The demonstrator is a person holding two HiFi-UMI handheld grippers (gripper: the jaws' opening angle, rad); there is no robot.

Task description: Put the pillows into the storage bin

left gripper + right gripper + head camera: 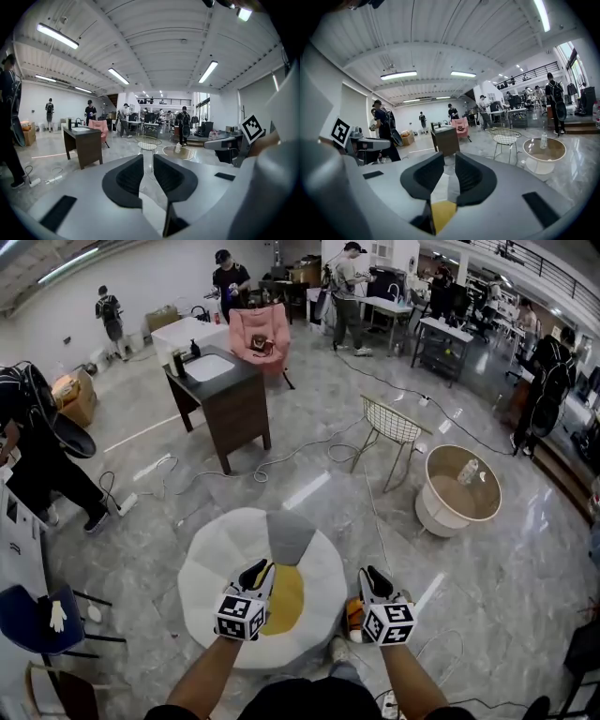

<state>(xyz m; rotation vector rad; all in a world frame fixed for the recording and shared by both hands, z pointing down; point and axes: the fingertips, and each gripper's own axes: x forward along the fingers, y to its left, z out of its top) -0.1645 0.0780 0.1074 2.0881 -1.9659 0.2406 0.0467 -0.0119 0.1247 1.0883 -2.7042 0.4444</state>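
Note:
A big round pillow [220, 563], white with a grey and a yellow wedge, lies on the floor right in front of me. My left gripper [255, 570] hovers above its middle and my right gripper [373, 576] above its right edge. In the left gripper view the gripper [148, 169] points out into the room, its jaws a narrow slit apart with nothing between them. The right gripper [450, 172] looks the same; the pillow [443, 213] shows below its jaws, apart from them. A round white bin [459, 491] with a tan inside stands further off to the right.
A dark sink cabinet [225, 404] stands ahead, a wire chair [389, 432] between it and the bin, a pink armchair [260, 334] behind. Cables [281, 460] run over the floor. A blue chair [28, 615] is at my left. People stand around the room.

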